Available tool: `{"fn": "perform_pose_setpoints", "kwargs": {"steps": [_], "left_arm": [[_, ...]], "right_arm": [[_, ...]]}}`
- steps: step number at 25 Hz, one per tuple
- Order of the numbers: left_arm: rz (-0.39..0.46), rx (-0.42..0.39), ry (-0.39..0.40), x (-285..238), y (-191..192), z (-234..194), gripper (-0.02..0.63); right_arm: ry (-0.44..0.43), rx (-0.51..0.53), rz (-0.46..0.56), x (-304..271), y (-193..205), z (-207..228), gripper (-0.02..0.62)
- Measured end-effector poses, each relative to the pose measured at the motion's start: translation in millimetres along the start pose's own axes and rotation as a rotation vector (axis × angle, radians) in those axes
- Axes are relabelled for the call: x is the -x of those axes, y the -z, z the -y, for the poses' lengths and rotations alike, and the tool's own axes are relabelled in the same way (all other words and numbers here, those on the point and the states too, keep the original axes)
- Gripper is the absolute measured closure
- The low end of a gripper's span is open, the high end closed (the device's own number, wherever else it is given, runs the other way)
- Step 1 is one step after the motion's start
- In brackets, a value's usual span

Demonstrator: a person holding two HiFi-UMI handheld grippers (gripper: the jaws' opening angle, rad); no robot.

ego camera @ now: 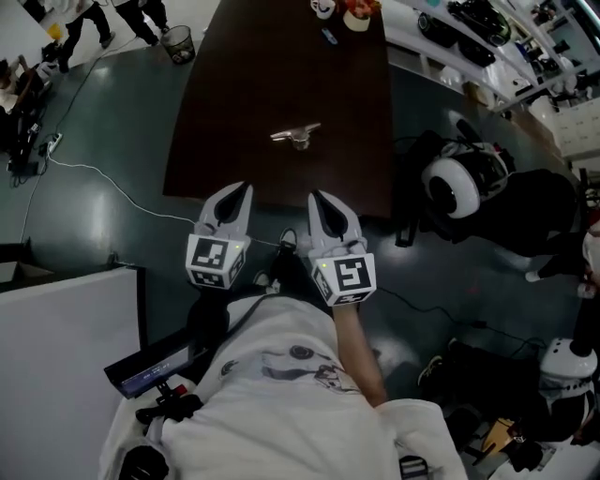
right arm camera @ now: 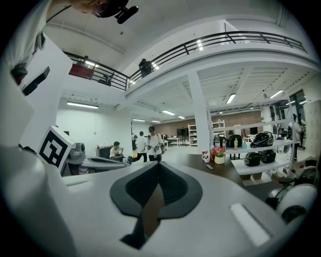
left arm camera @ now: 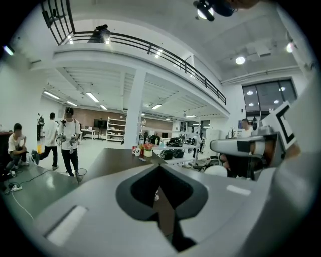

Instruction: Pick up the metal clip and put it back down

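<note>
The metal clip (ego camera: 297,135) lies alone on the dark brown table (ego camera: 281,75), a little beyond the table's middle as I look down. Both grippers hover side by side over the table's near edge, well short of the clip. My left gripper (ego camera: 243,191) has its jaws together with nothing in them. My right gripper (ego camera: 318,199) is likewise shut and empty. In the left gripper view the closed jaws (left arm camera: 159,168) point along the tabletop; in the right gripper view the closed jaws (right arm camera: 158,165) do the same.
Mugs and a flower pot (ego camera: 343,11) stand at the table's far end. A bin (ego camera: 177,42) sits on the floor at the far left, with a white cable (ego camera: 103,173) running across it. A round white device (ego camera: 457,184) and bags lie right of the table, shelves (ego camera: 469,23) behind.
</note>
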State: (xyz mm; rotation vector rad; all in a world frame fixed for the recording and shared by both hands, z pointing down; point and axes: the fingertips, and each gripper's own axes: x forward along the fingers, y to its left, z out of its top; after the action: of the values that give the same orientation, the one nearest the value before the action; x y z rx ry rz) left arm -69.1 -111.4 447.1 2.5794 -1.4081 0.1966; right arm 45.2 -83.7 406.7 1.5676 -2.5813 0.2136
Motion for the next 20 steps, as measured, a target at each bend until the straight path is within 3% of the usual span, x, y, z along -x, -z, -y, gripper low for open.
{"fn": "perform_pose_setpoints", "kwargs": {"steps": [8,20], "left_arm": [[0.029,-0.030,-0.022,-71.4,-21.4,-17.4,0.607],[-0.061,-0.066,0.004,-103.9,-28.3,0.6,0.607]], "right_arm": [[-0.053,0.002,0.030,-55.9,-10.9,40.6,0.594],[-0.093,-0.088,-0.013,-67.0,-7.3,56.4,0.594]]}}
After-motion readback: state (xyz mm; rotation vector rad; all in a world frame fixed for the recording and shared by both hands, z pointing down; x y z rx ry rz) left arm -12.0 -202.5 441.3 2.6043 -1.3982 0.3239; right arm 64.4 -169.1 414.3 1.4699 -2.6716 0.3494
